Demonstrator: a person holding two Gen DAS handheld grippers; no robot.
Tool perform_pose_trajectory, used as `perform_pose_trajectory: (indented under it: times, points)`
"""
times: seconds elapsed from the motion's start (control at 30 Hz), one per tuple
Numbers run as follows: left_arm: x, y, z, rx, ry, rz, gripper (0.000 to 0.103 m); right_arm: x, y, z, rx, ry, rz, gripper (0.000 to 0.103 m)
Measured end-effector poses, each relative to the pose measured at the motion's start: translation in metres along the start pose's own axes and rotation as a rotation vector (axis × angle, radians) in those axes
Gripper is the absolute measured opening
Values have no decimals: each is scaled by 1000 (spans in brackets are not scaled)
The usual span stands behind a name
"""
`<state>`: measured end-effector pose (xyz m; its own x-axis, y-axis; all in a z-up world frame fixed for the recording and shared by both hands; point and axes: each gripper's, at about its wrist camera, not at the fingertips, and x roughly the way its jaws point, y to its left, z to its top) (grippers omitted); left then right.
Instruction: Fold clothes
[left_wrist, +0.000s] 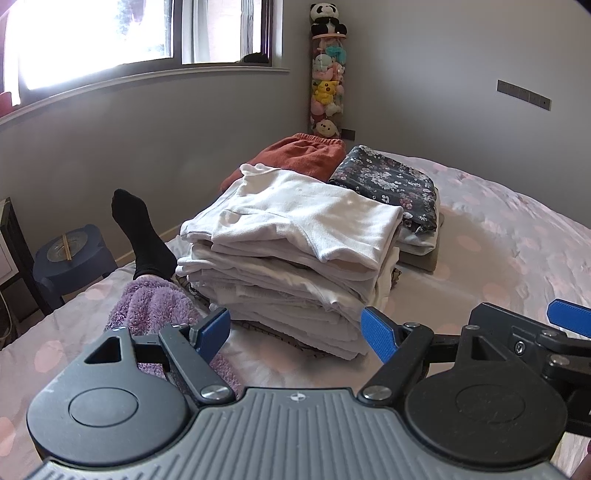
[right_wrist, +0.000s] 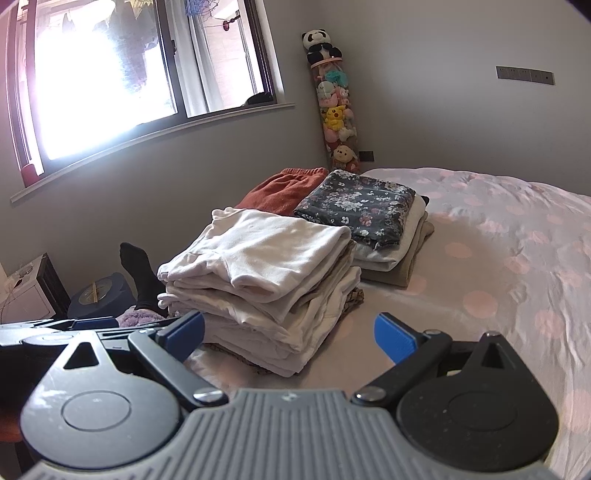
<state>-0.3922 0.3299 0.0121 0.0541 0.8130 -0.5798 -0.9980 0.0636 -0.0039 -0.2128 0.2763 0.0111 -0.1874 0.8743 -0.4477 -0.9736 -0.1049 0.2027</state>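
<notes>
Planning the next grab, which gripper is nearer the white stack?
Left, narrowly. The left gripper hangs open right before the white stack; the right gripper faces its right corner.

Pink-dotted bed, white stack, floral stack, perhaps rust garment

The stack of white folded clothes blocks the way straight ahead on the bed, with the floral pile and rust garment behind it toward the far edge. A person's leg (black sock, purple fleece) crowds the left edge. The bedspread to the right lies bare.
</notes>
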Motion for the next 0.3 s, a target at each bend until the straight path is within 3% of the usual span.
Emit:
perform_pose_trajectory:
  times: [0.3]
  points:
    - [-5, -2, -3, 6, -35, 4, 77, -2, -2, -2, 12, -8, 2, 99]
